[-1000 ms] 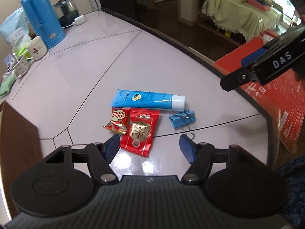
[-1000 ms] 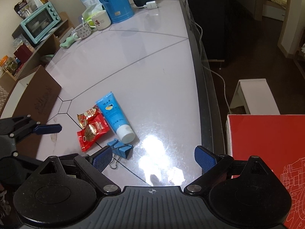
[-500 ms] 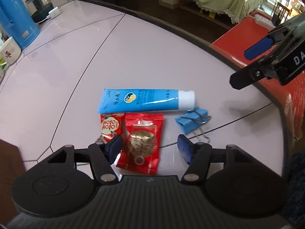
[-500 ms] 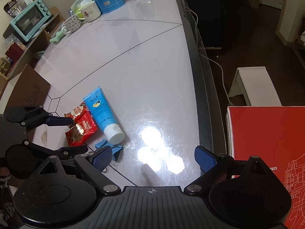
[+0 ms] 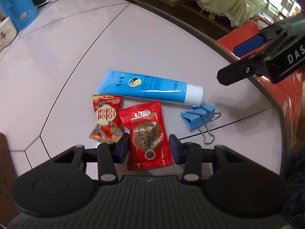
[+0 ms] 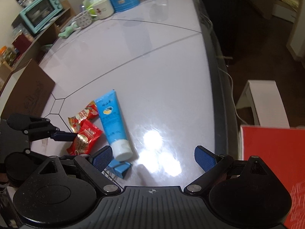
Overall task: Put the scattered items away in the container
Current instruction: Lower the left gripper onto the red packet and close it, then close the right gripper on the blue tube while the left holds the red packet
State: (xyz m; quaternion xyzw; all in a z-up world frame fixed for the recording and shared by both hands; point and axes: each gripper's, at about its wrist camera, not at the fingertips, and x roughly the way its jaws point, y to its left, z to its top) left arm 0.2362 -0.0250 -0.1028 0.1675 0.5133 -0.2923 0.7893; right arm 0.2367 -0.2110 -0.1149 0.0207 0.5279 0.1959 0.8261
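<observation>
Seen from the left wrist view, the blue tube (image 5: pixel 146 88) lies flat on the pale table (image 5: pixel 76 57) with its long axis running left to right, white cap toward the table's right edge. Just below it sit two red packets: the candy packet (image 5: pixel 106 119) on the left and the larger red sachet (image 5: pixel 147 137), whose long axis runs toward the camera. A blue binder clip (image 5: pixel 198 119) lies by the tube's cap, wire handles toward the near edge. The left gripper (image 5: pixel 148 147) tilts steeply down, its jaws have just been closing and now straddle the sachet's lower half, pads beside its edges but not visibly pressing. The right gripper (image 5: pixel 246 61) hangs above the table's right edge. From the right wrist view, the right gripper (image 6: pixel 152 158) has its jaws wide apart over bare table, with the tube's cap and the clip (image 6: pixel 121 168) by its left finger. A brown cardboard box (image 6: pixel 26 93) stands at the table's left edge; its inside is hidden.
</observation>
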